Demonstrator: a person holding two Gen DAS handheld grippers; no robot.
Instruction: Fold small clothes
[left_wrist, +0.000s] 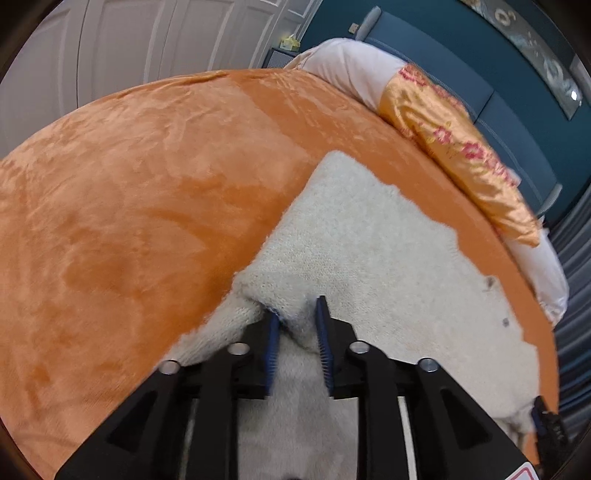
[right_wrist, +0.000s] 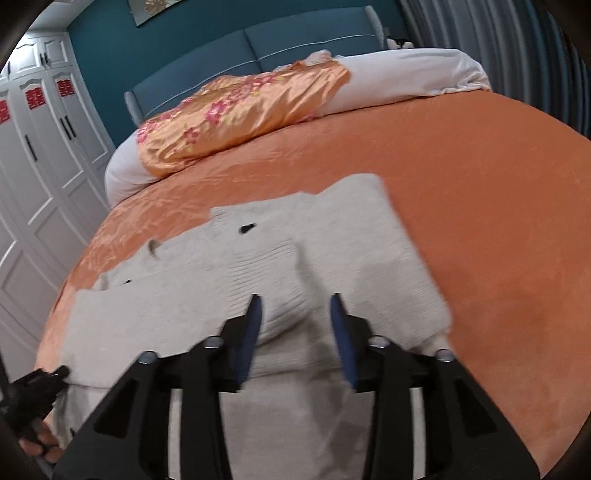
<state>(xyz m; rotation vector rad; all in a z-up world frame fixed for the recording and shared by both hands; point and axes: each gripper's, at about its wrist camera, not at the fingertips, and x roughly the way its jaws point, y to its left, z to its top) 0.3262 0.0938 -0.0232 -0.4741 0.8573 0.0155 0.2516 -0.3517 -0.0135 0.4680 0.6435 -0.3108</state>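
Sweater on orange bed, no readable label; both grippers' jaws apart, ungripped.

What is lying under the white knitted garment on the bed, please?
The orange blanket shows all around the white knitted garment and passes beneath it; whatever else lies directly underneath is covered.

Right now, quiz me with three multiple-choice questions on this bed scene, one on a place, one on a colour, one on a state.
1. Where does the sweater lie?
A. on the blanket
B. on the floor
C. on the pillow

2. What colour is the blanket?
A. green
B. orange
C. black

3. How do the right gripper's jaws stand?
A. apart
B. clamped flat together
C. out of sight

Answers: 1 A, the knit spreads over the blanket. 2 B, orange shows on all sides. 3 A, a gap with knit in it shows between the pads.
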